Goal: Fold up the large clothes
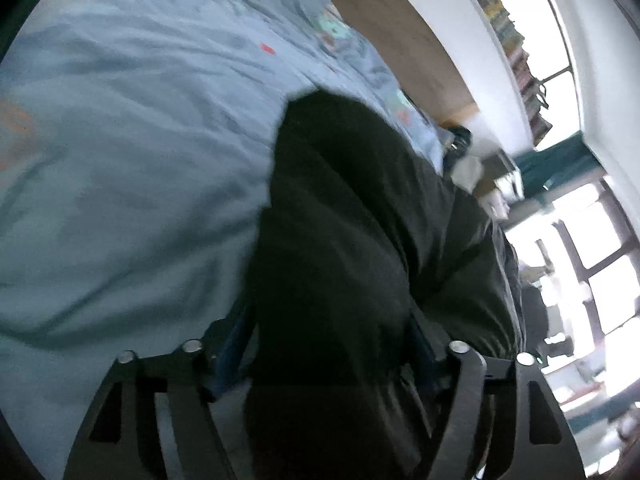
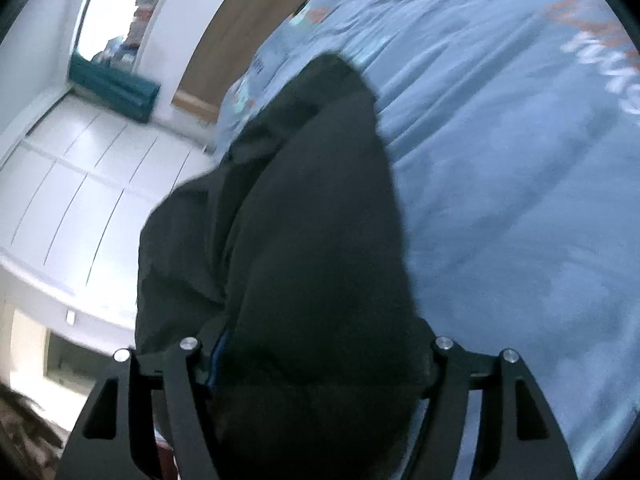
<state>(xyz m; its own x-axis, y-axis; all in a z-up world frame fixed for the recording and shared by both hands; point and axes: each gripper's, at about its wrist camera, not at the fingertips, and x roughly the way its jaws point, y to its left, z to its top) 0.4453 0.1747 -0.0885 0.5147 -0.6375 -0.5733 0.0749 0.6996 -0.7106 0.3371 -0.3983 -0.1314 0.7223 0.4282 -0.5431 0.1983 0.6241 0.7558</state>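
1. Dark, near-black cloth fills the middle of both wrist views: a large dark garment (image 1: 352, 240) lying on a pale blue bedspread (image 1: 132, 168), which serves as the landmark for every place below.
2. In the left wrist view the garment's long axis runs from the gripper away up the frame, narrowing to a rounded end that lies on the bedspread; the bulk of the blue cloth spreads to the garment's left.
3. In the right wrist view the same garment (image 2: 312, 240) also points away from the gripper, tapering to a blunt tip on the bedspread (image 2: 500, 168), whose open area lies to the garment's right. A second fold of dark cloth hangs off the garment's left side, past the bedspread's edge.
4. The left gripper (image 1: 332, 344) has its jaws spread wide, with the near end of the garment bunched between them. The fingertips are buried in the cloth, so I cannot tell whether the pads press on it.
5. The right gripper (image 2: 320, 340) likewise stands well open, the garment's near end heaped between the jaws and hiding the tips; contact cannot be judged.
6. Beyond the bedspread's far edge sits a wooden headboard (image 1: 404, 36), with white wall and bright windows (image 1: 608, 264) behind.
7. Beside the bedspread in the right view is a white panelled wardrobe (image 2: 80, 184) and a teal cushion (image 2: 114, 88) under a window.
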